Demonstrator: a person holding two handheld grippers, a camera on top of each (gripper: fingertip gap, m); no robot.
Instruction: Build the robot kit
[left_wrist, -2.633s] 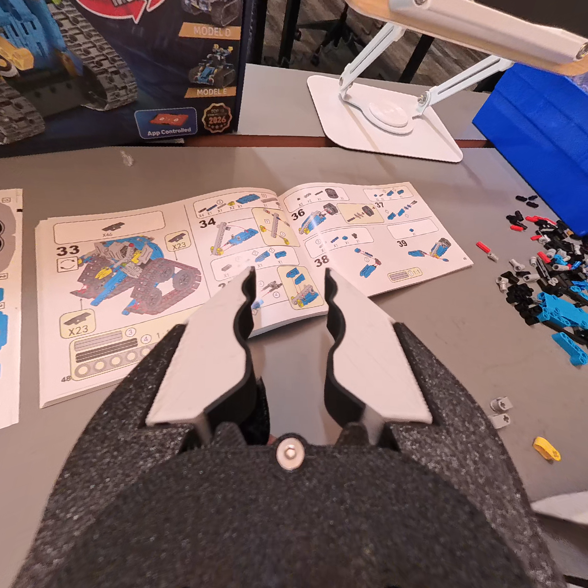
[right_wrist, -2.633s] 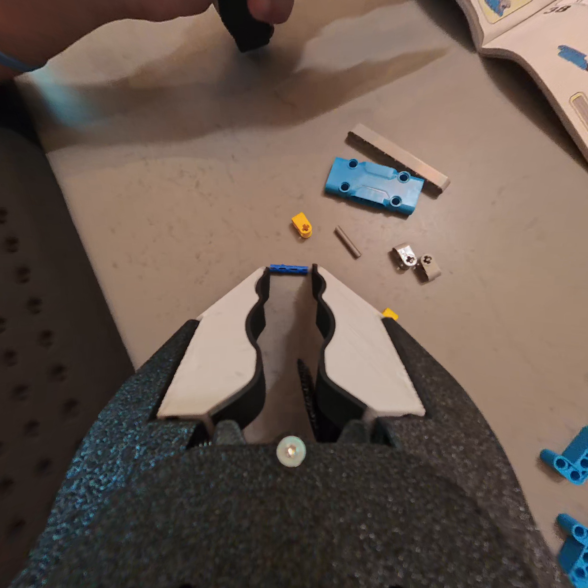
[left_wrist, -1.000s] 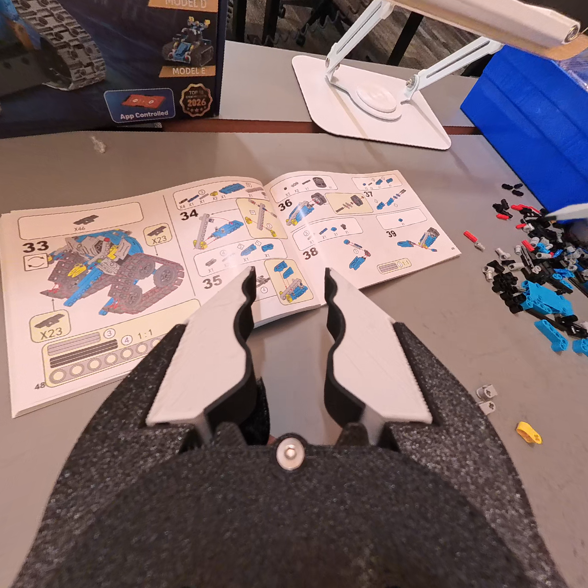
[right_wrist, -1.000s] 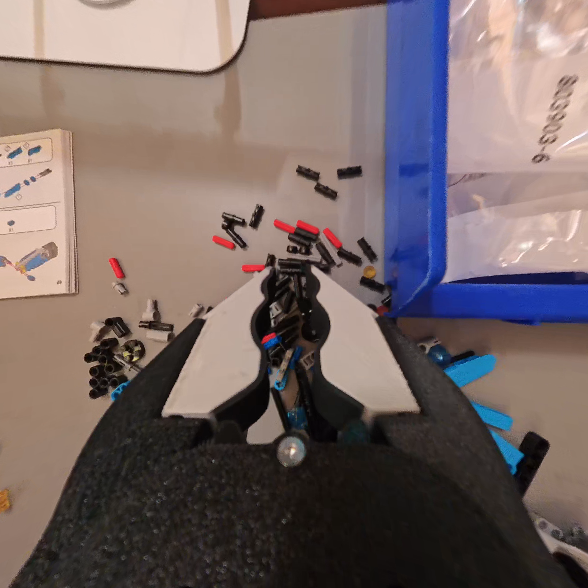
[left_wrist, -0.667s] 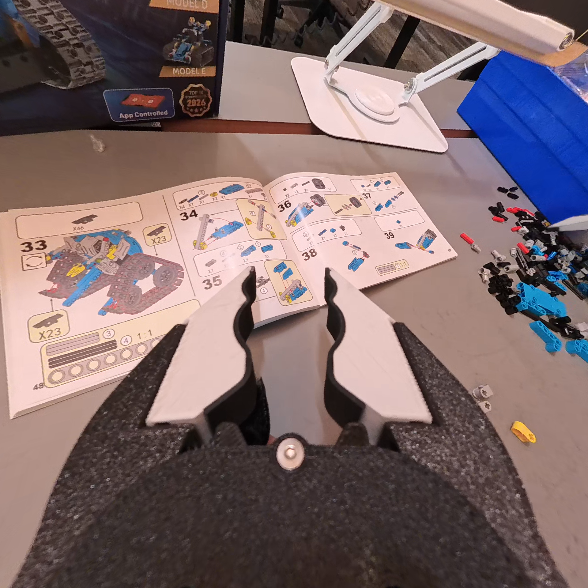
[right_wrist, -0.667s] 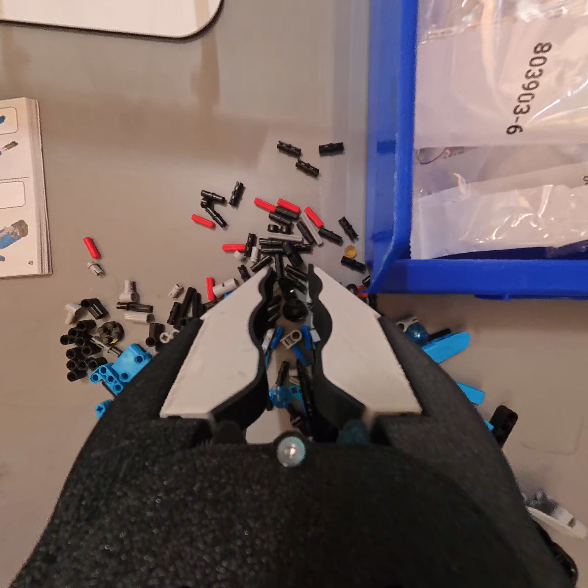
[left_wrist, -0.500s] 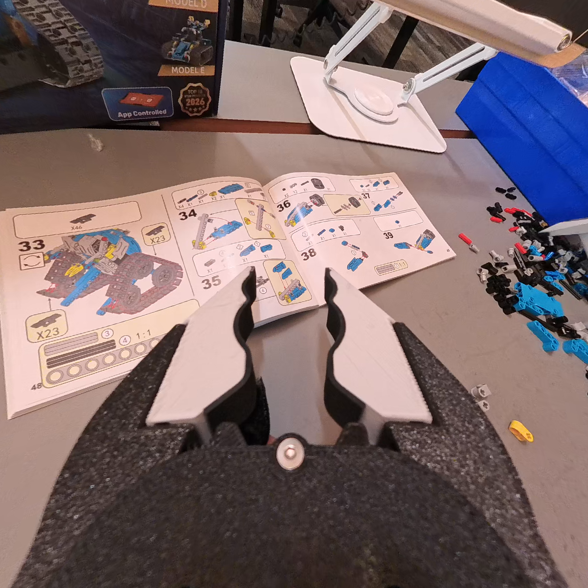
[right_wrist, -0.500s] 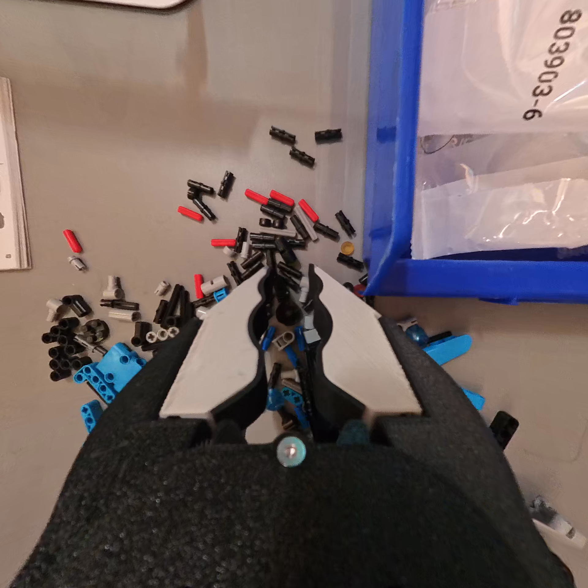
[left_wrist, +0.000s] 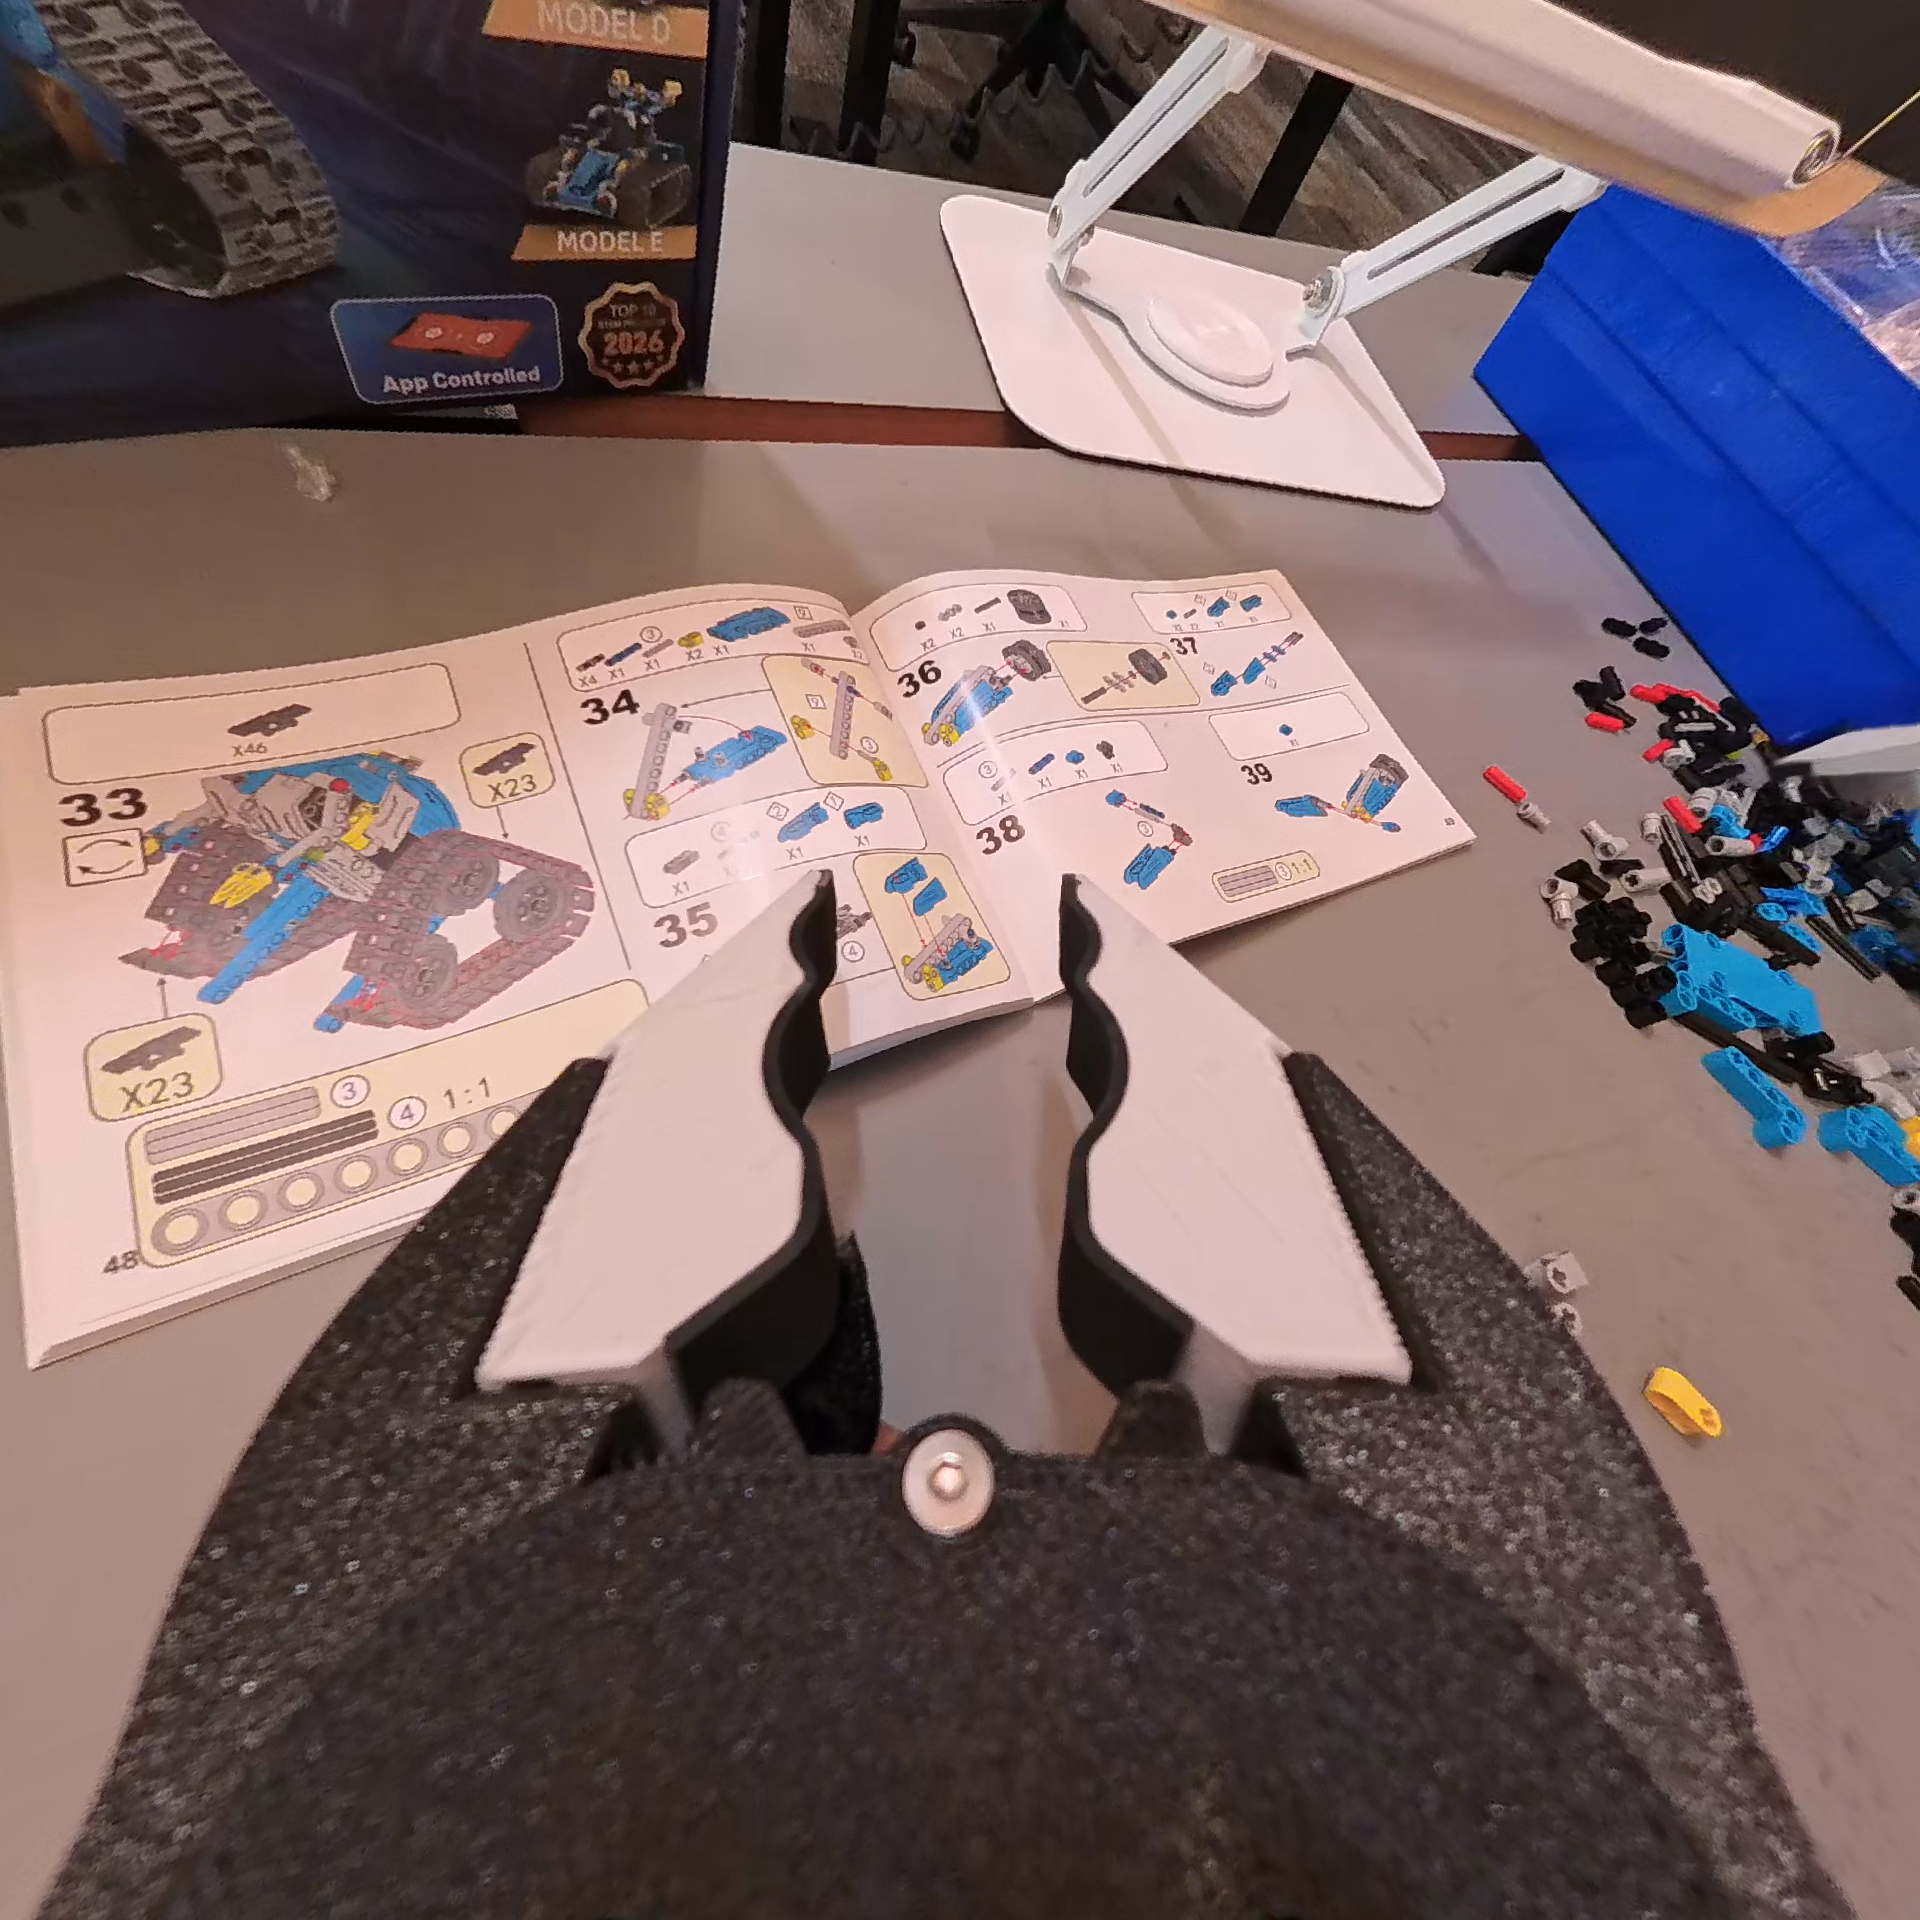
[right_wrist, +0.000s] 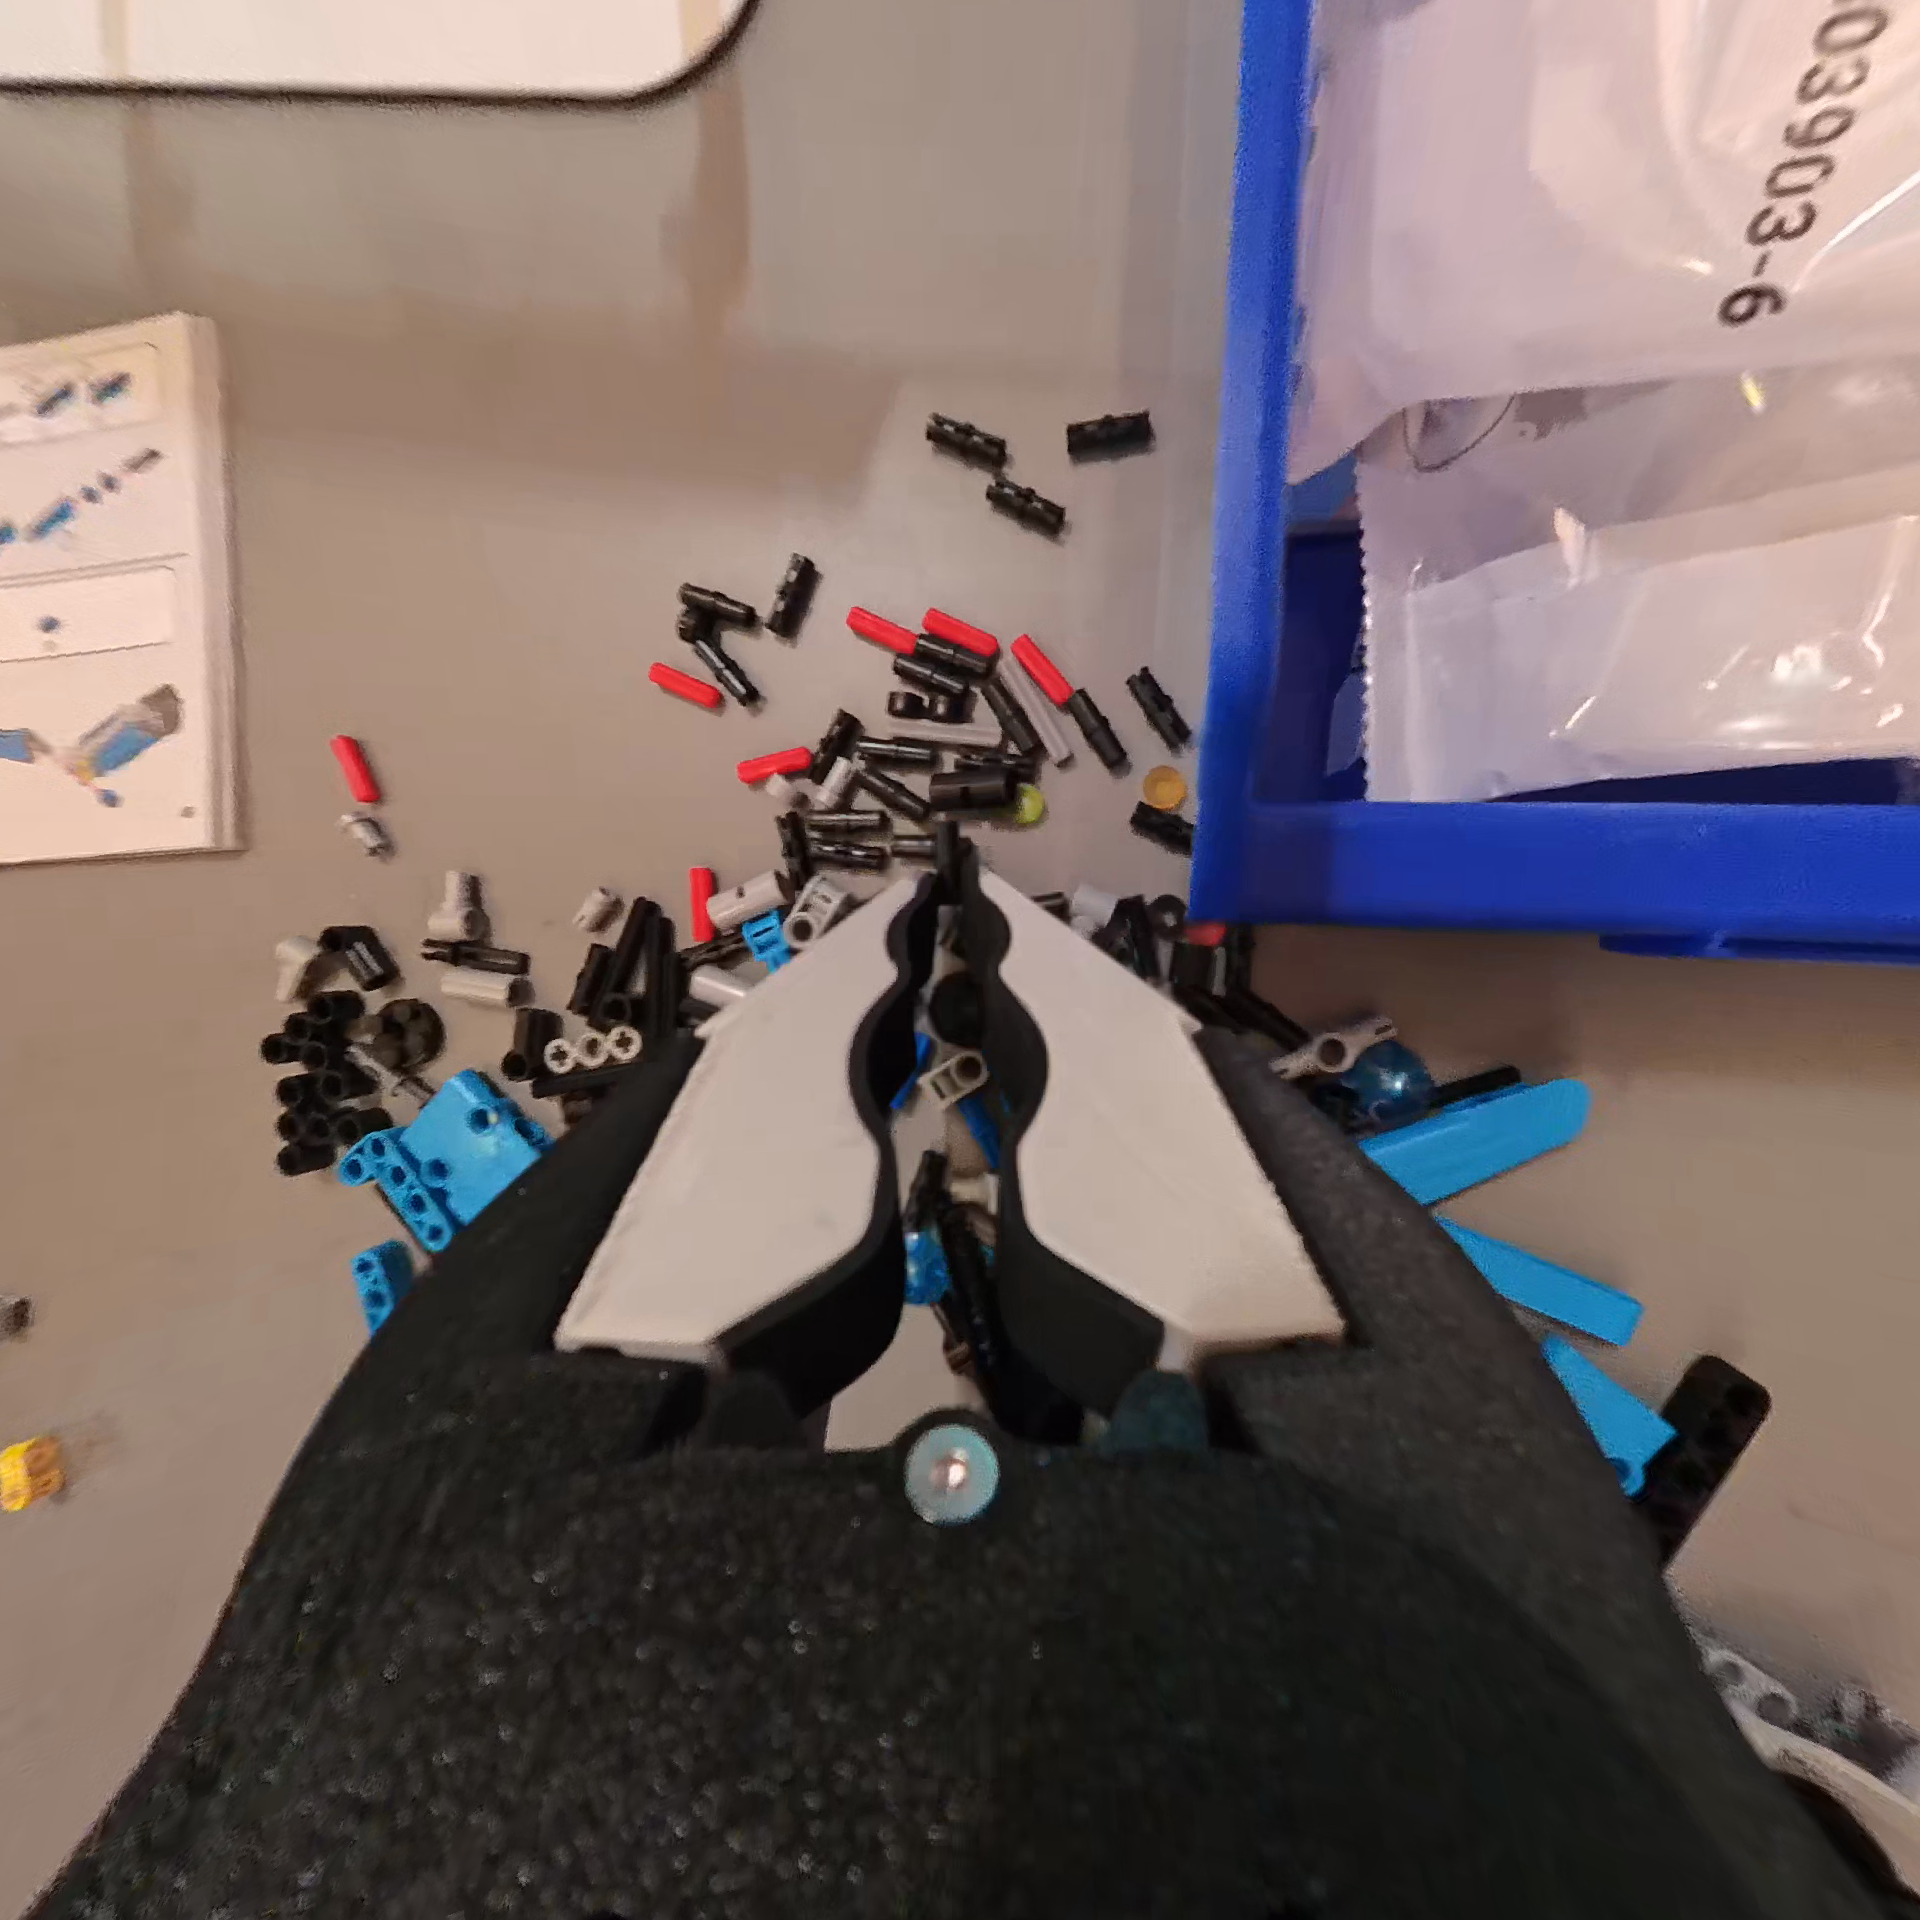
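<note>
right gripper (right_wrist: 943, 883) jaws pinched on a black pin (right_wrist: 948, 847) — left gripper (left_wrist: 943, 894) wide over the booklet (left_wrist: 665, 831).

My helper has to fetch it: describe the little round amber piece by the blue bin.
Find the blue bin on the grey table and go to its near left corner, where small pins lie scattered. Close to the bin wall lies the amber piece: a round disc among black and red rods, more orange than the yellow-green round one to its left.
</note>
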